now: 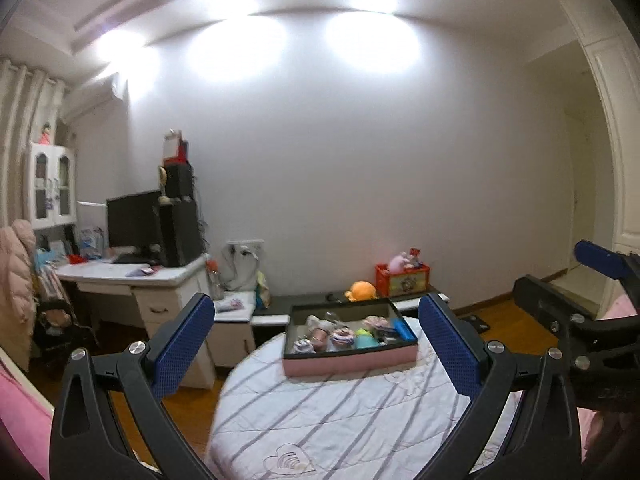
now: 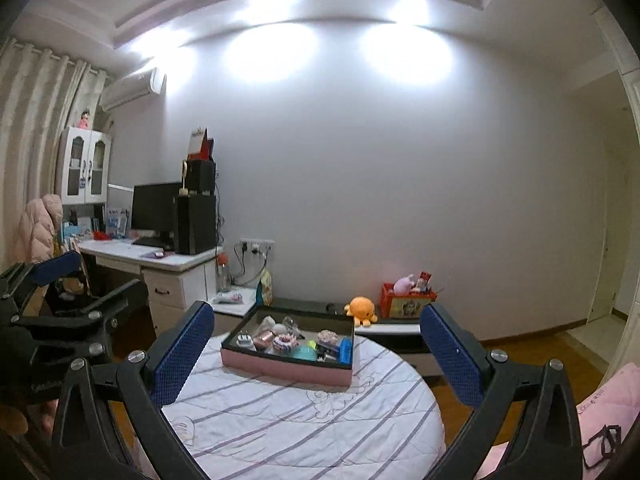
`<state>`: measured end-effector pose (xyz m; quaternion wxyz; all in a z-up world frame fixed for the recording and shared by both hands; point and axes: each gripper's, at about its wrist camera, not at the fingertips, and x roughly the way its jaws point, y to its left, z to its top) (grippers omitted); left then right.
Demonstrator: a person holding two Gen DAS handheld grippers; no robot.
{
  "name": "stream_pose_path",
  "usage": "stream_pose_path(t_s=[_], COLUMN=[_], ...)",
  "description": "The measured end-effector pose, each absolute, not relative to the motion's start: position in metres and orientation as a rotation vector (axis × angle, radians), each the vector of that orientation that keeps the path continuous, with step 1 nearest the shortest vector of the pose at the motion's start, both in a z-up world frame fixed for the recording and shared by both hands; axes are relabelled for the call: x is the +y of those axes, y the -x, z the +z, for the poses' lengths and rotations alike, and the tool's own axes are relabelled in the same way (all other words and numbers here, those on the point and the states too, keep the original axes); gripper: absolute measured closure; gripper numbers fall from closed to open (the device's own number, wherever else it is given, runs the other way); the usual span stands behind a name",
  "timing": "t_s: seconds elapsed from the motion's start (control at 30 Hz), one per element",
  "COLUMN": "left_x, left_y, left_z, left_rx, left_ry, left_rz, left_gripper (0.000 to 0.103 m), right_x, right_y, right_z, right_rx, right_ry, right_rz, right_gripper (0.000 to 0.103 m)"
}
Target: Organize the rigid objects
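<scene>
Both grippers hang above the near side of a round surface (image 1: 340, 408) covered with a white quilted cloth crossed by grey stripes. Left gripper (image 1: 316, 344), black-framed with blue textured pads, has its jaws spread wide with nothing between them; the right gripper (image 2: 316, 350), of the same build, is likewise wide open and holds nothing. Each shows at the edge of the other's view, the two well apart.

On the far part of the surface sits a shallow rectangular tray with pink outer walls and a dark inner rim (image 2: 280, 372). It holds a crowd of small rigid objects: a white plug adapter (image 2: 246, 340) at its left end, a pink-and-white ring-shaped piece (image 2: 283, 343) near the middle, a teal rounded item (image 2: 303, 353) and a blue block (image 2: 345, 350) at the right end. The rest are too small to name.

Beyond the surface, a low dark bench along the white wall carries an orange plush octopus (image 2: 361, 309) and a red box of toys (image 2: 406, 300). A white desk with a black monitor (image 2: 154, 210) stands at the left
</scene>
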<state>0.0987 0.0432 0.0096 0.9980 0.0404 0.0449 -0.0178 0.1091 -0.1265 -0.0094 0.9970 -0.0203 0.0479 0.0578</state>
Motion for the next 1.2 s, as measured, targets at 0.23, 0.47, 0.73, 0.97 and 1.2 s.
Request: stream_pose_path(t_s=[0.23, 0.47, 0.73, 0.97, 1.2], left_x=[0.041, 0.041, 0.042, 0.042, 0.042], left_y=[-0.060, -0.038, -0.030, -0.027, -0.026], left_z=[0.025, 0.032, 0.033, 0.033, 0.033], left_rx=[0.006, -0.037, -0.045, -0.047, -0.042], left_ry=[-0.083, -0.079, -0.077, -0.075, -0.074], left_rz=[0.007, 0.016, 0.027, 0.028, 0.026], left_gripper=[0.000, 0.000, 0.000, 0.000, 0.000], right_x=[-0.125, -0.123, -0.121, -0.121, -0.122], right_y=[-0.071, -0.054, -0.049, -0.048, -0.047], right_z=[0.005, 0.014, 0.016, 0.015, 0.014], right_rx=[0.024, -0.021, -0.028, -0.033, -0.022], right_ry=[0.039, 0.033, 0.032, 0.030, 0.032], right_rz=[0.122, 0.125, 0.133, 0.135, 0.135], right_gripper=[0.000, 0.000, 0.000, 0.000, 0.000])
